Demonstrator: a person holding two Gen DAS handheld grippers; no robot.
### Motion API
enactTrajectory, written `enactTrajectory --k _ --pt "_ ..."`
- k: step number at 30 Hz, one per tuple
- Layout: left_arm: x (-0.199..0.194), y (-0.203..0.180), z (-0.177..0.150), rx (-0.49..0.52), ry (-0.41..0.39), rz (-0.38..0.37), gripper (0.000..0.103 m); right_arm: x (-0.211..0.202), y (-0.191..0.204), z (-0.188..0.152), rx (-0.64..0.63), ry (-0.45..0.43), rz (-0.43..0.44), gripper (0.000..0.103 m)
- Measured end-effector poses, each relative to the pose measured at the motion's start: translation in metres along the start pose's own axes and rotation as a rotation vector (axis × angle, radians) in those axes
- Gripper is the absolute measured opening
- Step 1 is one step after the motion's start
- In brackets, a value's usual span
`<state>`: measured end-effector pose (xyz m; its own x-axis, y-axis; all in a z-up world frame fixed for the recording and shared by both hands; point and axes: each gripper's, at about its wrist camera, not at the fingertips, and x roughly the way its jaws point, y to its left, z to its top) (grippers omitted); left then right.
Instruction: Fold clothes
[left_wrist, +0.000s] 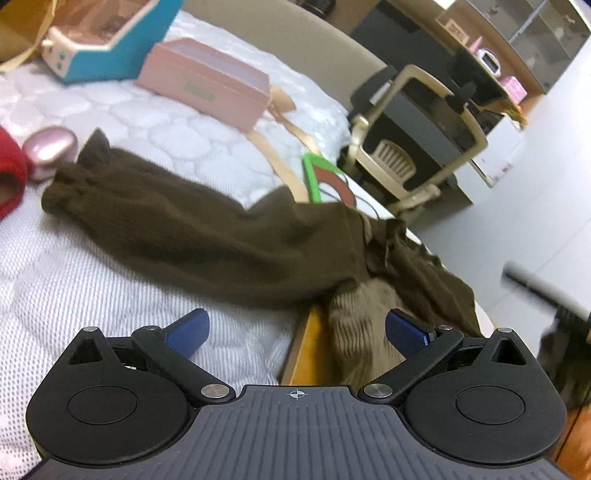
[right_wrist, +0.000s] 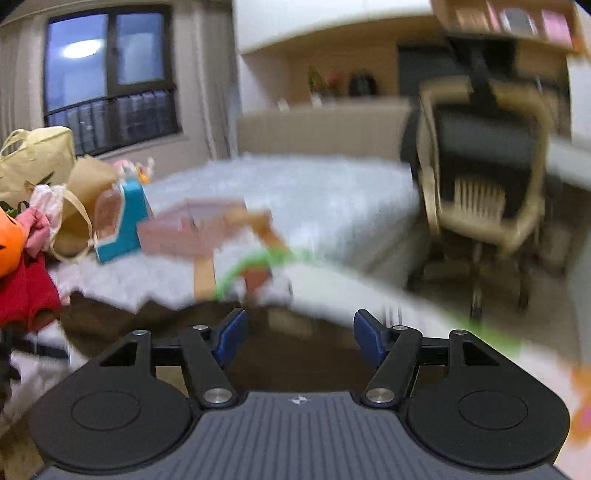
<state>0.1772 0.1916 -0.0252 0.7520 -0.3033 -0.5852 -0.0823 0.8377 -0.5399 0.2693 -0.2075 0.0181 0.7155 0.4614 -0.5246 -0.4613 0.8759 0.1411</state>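
The left gripper (left_wrist: 295, 328) hangs over the near edge of a bed (left_wrist: 110, 295), its blue fingers (left_wrist: 188, 332) spread wide with nothing between them. Just beyond, a brown garment (left_wrist: 192, 232) lies in a long rumpled band across the white quilted cover, one end near the bed's left side, the other spilling over the right edge, where a paler ribbed part (left_wrist: 354, 332) hangs down beside the wooden frame (left_wrist: 306, 347).

The right gripper (right_wrist: 299, 336) is likewise spread, empty, held low above brown cloth (right_wrist: 288, 354) at the near edge; this view is heavily blurred.

Past the garment's left end sit a pink oval case (left_wrist: 50, 147) and a red item (left_wrist: 11, 173), at the bed's left side. Toward the right edge lies a green-framed object (left_wrist: 321, 181), partly under the garment, with tan ribbon (left_wrist: 280, 155) trailing from a pink box (left_wrist: 207, 85) farther back. Behind that stands a blue-and-white box (left_wrist: 107, 48).

In the right view, bags (right_wrist: 37, 162) and clothes (right_wrist: 33, 229) are heaped at the bed's far left corner, with an orange shape (right_wrist: 9, 243) beside them.

Off the bed's right side stands a beige office chair (left_wrist: 417, 133); beyond it, a desk (left_wrist: 491, 77) with small items, and a dark window (right_wrist: 107, 74) on the far wall.
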Motion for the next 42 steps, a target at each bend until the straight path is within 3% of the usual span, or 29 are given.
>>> enactTrajectory --k 3,5,7,11,15,18,19,21,22,23,25,28,33,35,36,38,40,42 --pt "0.003 -0.012 0.006 0.011 0.000 0.012 0.103 0.016 -0.019 -0.043 0.109 0.134 0.023 0.065" --pt "0.006 -0.031 0.010 0.072 0.008 -0.008 0.103 0.017 -0.018 -0.060 0.102 0.150 0.036 0.065" --pt "0.009 -0.051 0.014 0.136 0.013 -0.030 0.103 0.004 -0.013 -0.062 0.042 0.109 0.047 0.065" --pt "0.031 -0.104 0.026 0.305 -0.008 -0.086 0.103 -0.030 -0.021 -0.054 0.016 0.006 0.044 0.076" --pt "0.091 -0.146 0.028 0.443 0.018 -0.058 0.103 -0.053 -0.036 -0.059 0.037 -0.029 -0.043 0.078" --pt "0.134 -0.158 0.027 0.452 0.040 0.007 0.102 -0.061 -0.041 -0.070 0.063 -0.025 -0.073 0.079" --pt "0.145 -0.158 0.026 0.452 0.050 0.022 0.099 -0.064 -0.043 -0.074 0.072 -0.023 -0.083 0.080" --pt "0.162 -0.158 0.024 0.461 0.072 0.055 0.058 -0.068 -0.043 -0.081 0.067 -0.019 -0.096 0.083" --pt "0.163 -0.157 0.024 0.457 0.082 0.063 0.030 -0.068 -0.043 -0.084 0.060 -0.016 -0.102 0.083" --pt "0.161 -0.155 0.023 0.456 0.082 0.070 0.028 -0.068 -0.042 -0.086 0.056 -0.015 -0.105 0.083" --pt "0.142 -0.153 0.027 0.471 0.010 0.079 0.019 -0.066 -0.043 -0.086 0.059 -0.020 -0.096 0.083" --pt "0.126 -0.148 0.028 0.494 -0.061 0.134 0.014 -0.058 -0.045 -0.089 0.072 -0.024 -0.093 0.083" --pt "0.146 -0.129 0.018 0.541 0.019 0.243 0.015 -0.046 -0.044 -0.095 0.096 0.000 -0.106 0.083" --pt "0.137 -0.119 0.020 0.498 0.020 0.243 0.017 -0.048 -0.043 -0.095 0.089 -0.008 -0.109 0.083" --pt "0.127 -0.114 0.022 0.456 0.012 0.230 0.024 -0.049 -0.043 -0.095 0.090 -0.013 -0.110 0.083" --pt "0.105 -0.103 0.026 0.365 -0.005 0.202 0.072 -0.053 -0.045 -0.096 0.098 -0.023 -0.104 0.085" --pt "0.069 -0.086 0.026 0.233 -0.031 0.163 0.075 -0.053 -0.049 -0.098 0.116 -0.026 -0.095 0.087" --pt "0.035 -0.065 0.024 0.142 -0.091 0.195 0.075 -0.051 -0.051 -0.099 0.135 -0.026 -0.087 0.087"
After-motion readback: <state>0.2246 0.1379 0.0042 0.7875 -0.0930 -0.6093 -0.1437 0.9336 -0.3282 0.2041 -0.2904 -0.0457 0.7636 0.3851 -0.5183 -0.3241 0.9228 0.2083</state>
